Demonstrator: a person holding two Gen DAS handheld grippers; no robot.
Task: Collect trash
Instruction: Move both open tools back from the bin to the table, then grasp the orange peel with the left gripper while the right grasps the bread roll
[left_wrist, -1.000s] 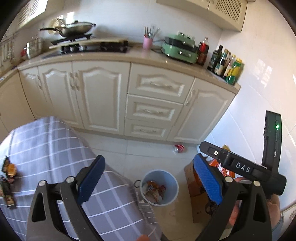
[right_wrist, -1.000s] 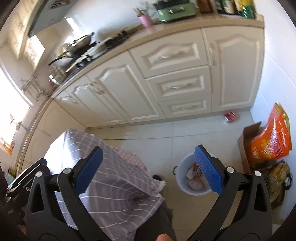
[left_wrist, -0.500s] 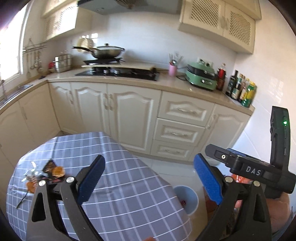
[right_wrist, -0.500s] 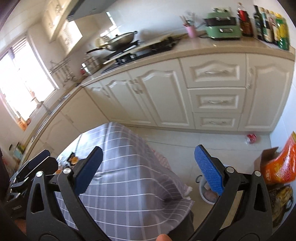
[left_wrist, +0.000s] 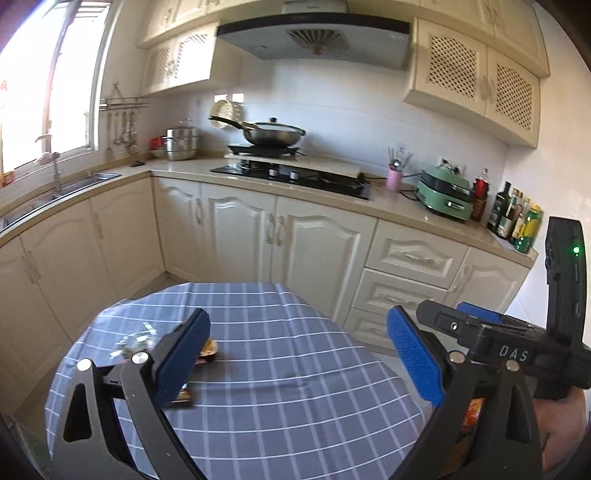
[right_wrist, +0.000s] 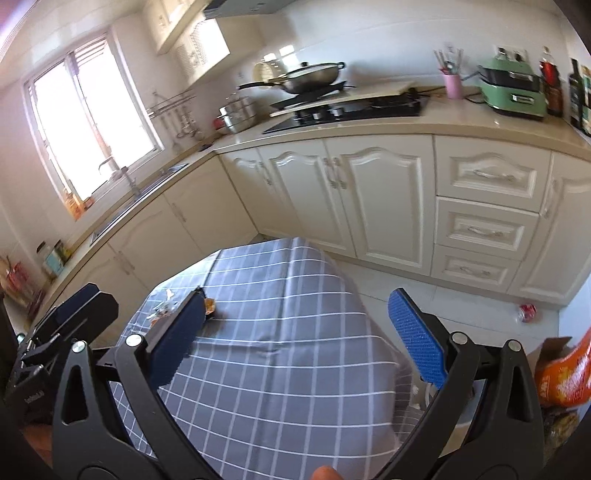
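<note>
Both pairs of tongs empty, with the blue pads wide apart: left gripper (left_wrist: 295, 354) and right gripper (right_wrist: 295, 332), held above the table with the checked cloth (left_wrist: 288, 369).

Trash on the table: a small heap of wrappers (left_wrist: 138, 341) near the far left edge of the cloth, with an orange snack packet (left_wrist: 209, 347) just beside it toward the table's middle. In the left wrist view partly hidden behind the left pad (left_wrist: 183, 360); in the right wrist view the same heap (right_wrist: 166, 308) seen beyond that gripper's left pad.

From both tongs, lying ahead and to the left, on the window side of the table. Left gripper probably nearer, since the right one is on the side of the table away from the heap. Long axis of the packet not possible to tell, too much hidden. Next move, by judgement: swing leftward and down over the heap, then close on one piece. Bin not clearly seen now.
</note>
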